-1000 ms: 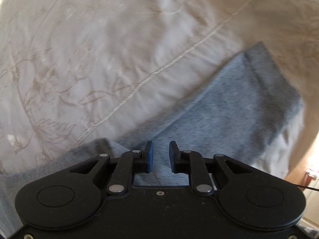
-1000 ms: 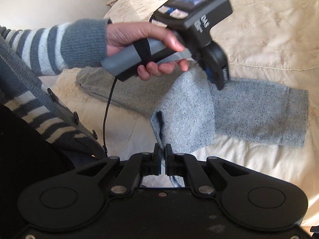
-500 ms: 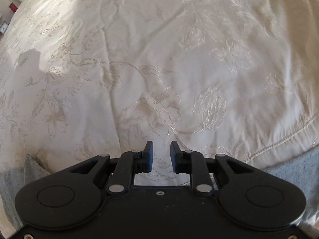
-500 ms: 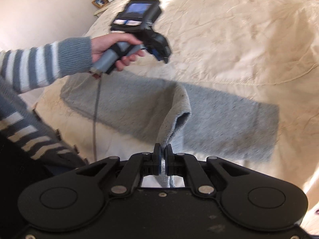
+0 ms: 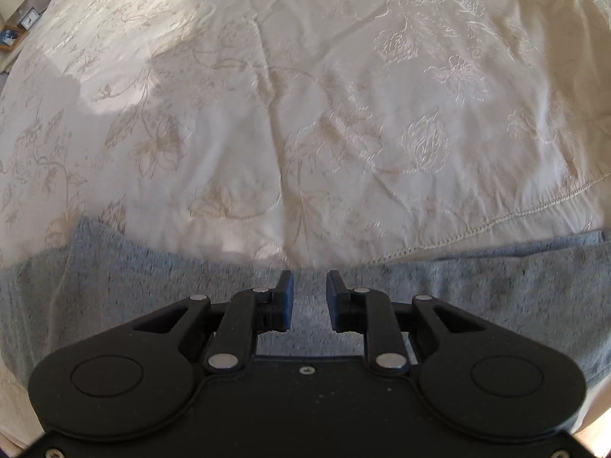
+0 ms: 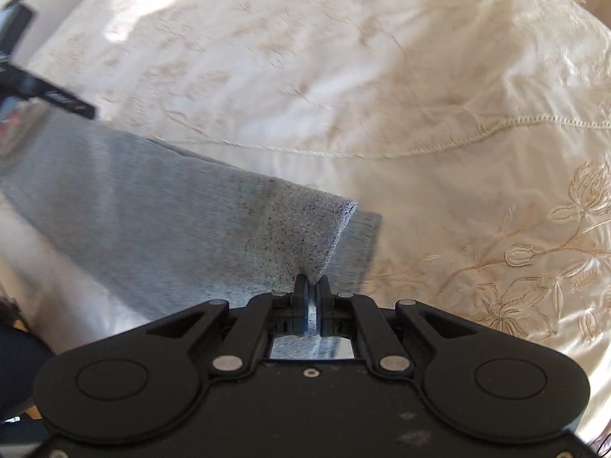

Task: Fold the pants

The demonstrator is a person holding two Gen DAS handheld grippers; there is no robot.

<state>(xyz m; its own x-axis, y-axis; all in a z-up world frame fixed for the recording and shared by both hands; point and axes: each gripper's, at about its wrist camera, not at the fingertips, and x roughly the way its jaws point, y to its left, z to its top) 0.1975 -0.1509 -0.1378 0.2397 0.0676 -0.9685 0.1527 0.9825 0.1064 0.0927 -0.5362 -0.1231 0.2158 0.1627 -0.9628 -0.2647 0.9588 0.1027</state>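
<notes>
Looking down from the left wrist, the grey pants (image 5: 152, 290) lie as a flat band across the lower part of the cream embroidered bedspread (image 5: 305, 114), running out of sight at both sides. The left gripper (image 5: 308, 295) hangs over that band with its blue-padded fingers (image 5: 287, 297) parted and nothing between them; the cloth shows in the gap below, and I cannot tell whether the tips touch it. Only this view shows the bedside shelf (image 5: 15, 34) at the far left edge, with a small clock (image 5: 30, 19) on it.

The right wrist view shows what the other does not: the right gripper (image 6: 312, 290) is clamped on a fold of the pants, the fabric pinched between its fingers and rising in a peak, with the leg's end doubled over just beyond. From there the grey cloth stretches away to the left. At the upper left edge a black device (image 6: 23, 76), blurred, stands partly over the far end of the pants. A stitched seam (image 6: 382, 152) crosses the bedspread behind.
</notes>
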